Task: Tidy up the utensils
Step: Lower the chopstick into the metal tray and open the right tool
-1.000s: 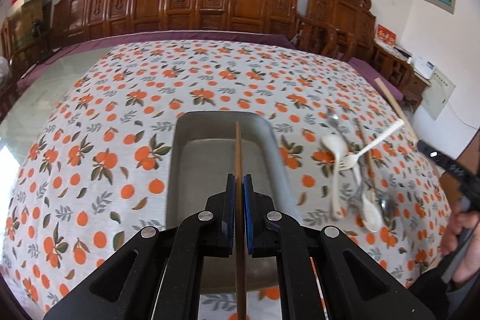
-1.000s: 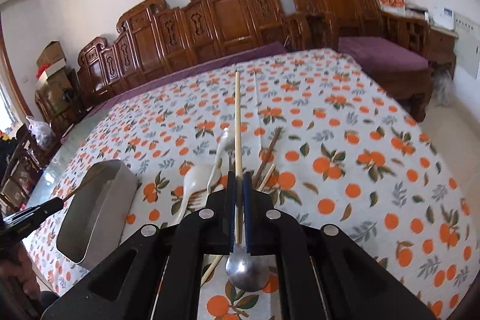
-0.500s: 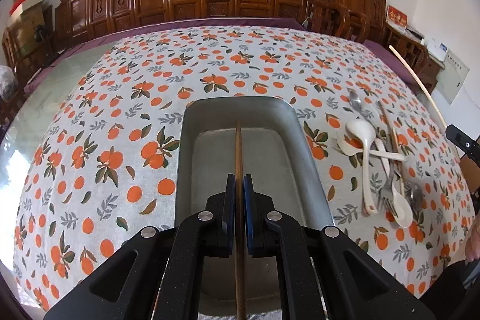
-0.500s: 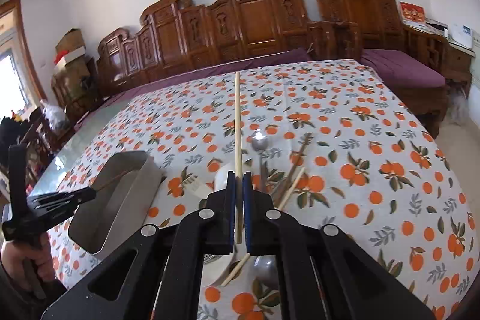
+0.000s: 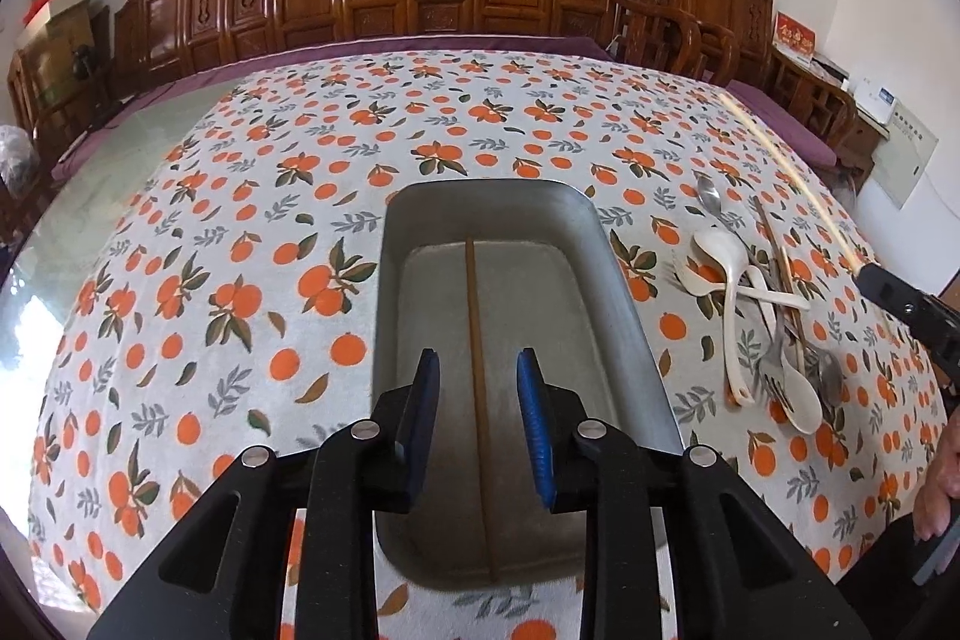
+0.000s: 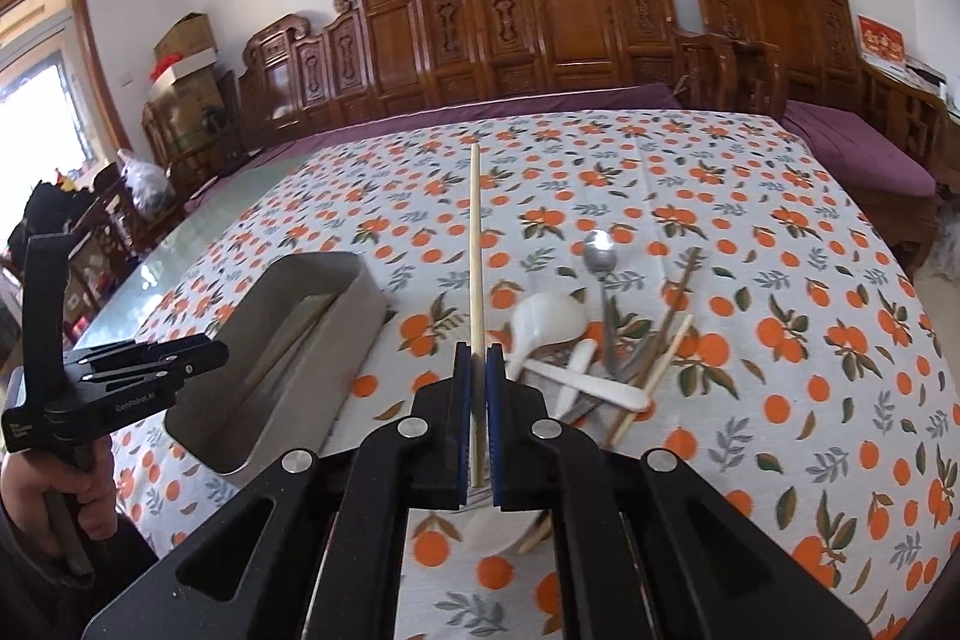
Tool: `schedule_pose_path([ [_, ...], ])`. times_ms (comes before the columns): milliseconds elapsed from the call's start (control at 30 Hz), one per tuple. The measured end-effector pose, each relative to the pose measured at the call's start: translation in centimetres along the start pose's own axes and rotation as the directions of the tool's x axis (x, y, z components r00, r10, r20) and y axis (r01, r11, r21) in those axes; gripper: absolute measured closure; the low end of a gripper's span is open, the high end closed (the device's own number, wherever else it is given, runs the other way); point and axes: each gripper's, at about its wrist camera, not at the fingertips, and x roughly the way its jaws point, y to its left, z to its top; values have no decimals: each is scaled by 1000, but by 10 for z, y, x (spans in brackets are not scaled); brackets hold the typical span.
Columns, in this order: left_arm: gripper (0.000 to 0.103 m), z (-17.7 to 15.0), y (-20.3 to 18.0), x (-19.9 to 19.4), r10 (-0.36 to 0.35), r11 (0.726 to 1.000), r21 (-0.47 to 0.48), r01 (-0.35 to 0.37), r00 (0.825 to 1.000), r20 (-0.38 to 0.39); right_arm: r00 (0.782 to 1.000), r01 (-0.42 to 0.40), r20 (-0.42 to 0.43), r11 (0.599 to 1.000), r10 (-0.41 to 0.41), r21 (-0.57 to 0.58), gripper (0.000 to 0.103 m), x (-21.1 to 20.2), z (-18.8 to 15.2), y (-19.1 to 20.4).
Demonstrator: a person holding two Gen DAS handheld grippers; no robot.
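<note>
While the left gripper [image 5: 477, 379] has just been opening its jaws, a dark chopstick [image 5: 477, 340] lies free in the metal tray [image 5: 624, 292]. Right gripper [image 6: 478, 388] pinches a pale chopstick [image 6: 474, 244] (tray delivery likely next, beside the utensil pile [image 6: 606, 358]).

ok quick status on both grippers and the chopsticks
Left gripper just opened, dark chopstick lies loose in metal tray. Right gripper shut on light chopstick. Remaining utensil pile beside tray, path clear.

Right claw [image 6: 478, 358] clamps pale chopstick [image 6: 474, 244].
</note>
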Motion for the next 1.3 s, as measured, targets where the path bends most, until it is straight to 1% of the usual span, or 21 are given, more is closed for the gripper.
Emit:
schedule_pose_path([
  [267,78,-8,14,-24,-1,1000,14,0,1000,26,997,-70,-50,995,66,-77,97,9,-7,43],
  [500,78,-14,29,-43,6,1000,9,-6,999,39,980,-168,-123,981,156,-99,97,21,-12,87],
  [700,78,-16,39,-54,3,1000,-13,-3,999,53,967,-200,-180,975,181,-96,97,44,-17,115],
  [933,78,-17,44,-65,0,1000,-17,1,998,66,959,-198,-221,978,177,-73,97,70,-16,125],
  [1000,78,-17,45,-66,1,1000,-17,0,998,69,956,-212,-223,975,193,-68,96,75,-17,128],
  [1133,78,-17,45,-70,6,1000,-16,-5,997,74,952,-240,-211,969,223,-59,95,73,-18,125],
  [1233,78,-17,44,-71,3,1000,-19,-2,997,76,953,-250,-189,966,235,-59,95,66,-16,117],
  [1300,78,-17,41,-72,-1,1000,-19,2,997,77,958,-243,-170,968,229,-62,95,58,-15,108],
])
